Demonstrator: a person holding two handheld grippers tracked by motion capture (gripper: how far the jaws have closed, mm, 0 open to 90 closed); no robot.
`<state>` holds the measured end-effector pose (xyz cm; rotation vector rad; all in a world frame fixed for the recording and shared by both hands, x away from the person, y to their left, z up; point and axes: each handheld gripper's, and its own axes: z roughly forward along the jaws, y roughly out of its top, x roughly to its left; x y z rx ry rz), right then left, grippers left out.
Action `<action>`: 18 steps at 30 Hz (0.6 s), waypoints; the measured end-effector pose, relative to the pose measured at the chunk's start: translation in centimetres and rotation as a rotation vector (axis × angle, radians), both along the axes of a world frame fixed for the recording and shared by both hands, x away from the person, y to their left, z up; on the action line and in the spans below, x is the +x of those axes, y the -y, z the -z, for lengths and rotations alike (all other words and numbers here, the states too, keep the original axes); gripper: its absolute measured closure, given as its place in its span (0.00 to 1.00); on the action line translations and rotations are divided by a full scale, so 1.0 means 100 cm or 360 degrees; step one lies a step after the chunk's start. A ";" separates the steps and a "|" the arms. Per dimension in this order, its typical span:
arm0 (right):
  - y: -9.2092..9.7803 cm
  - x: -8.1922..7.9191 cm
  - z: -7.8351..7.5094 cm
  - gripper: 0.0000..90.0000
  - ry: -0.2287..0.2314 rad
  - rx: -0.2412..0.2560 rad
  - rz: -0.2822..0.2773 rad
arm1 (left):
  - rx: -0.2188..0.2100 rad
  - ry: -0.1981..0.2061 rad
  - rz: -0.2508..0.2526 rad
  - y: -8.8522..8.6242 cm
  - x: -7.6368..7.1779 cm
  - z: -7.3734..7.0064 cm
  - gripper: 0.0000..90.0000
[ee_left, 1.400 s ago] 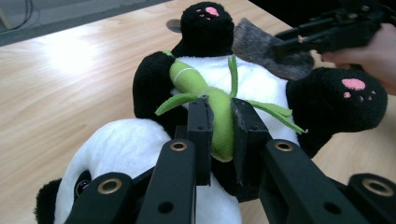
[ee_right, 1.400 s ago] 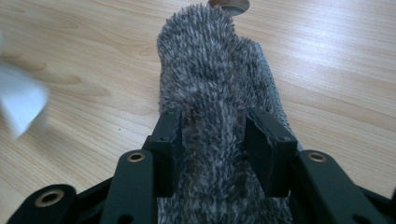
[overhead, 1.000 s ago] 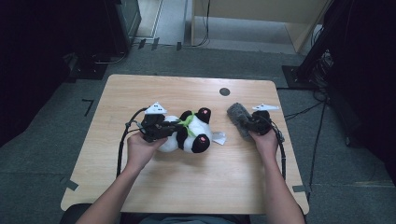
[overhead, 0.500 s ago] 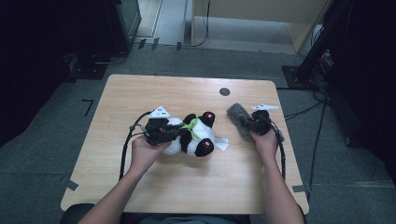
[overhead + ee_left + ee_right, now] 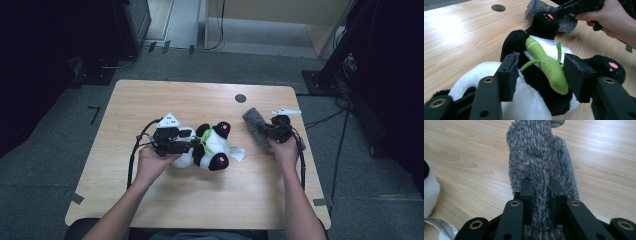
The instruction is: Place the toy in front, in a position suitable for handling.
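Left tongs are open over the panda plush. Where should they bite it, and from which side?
Grip the panda plush across its soft belly, around the green bamboo stalk sewn there. It lies on its back, belly up, so come from above and from the head end, as the left tongs already do, one jaw on each side of the stalk. The round head and stubby paws would likely slip.

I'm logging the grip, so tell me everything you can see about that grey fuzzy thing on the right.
The grey fuzzy cloth is a long piece of shaggy, speckled pile with a knitted ribbed edge along one side. It lies on the wooden table, running away from the person toward a round hole. The right gripper has its fingers shut on the near end, bunching the pile into a ridge.
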<state>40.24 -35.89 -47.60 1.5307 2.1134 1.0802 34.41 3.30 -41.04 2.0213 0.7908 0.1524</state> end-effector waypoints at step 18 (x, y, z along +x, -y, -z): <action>-0.022 -0.016 -0.032 0.86 0.0027 -0.0042 -0.0131 | -0.0013 0.0055 0.0009 -0.015 -0.009 0.002 0.36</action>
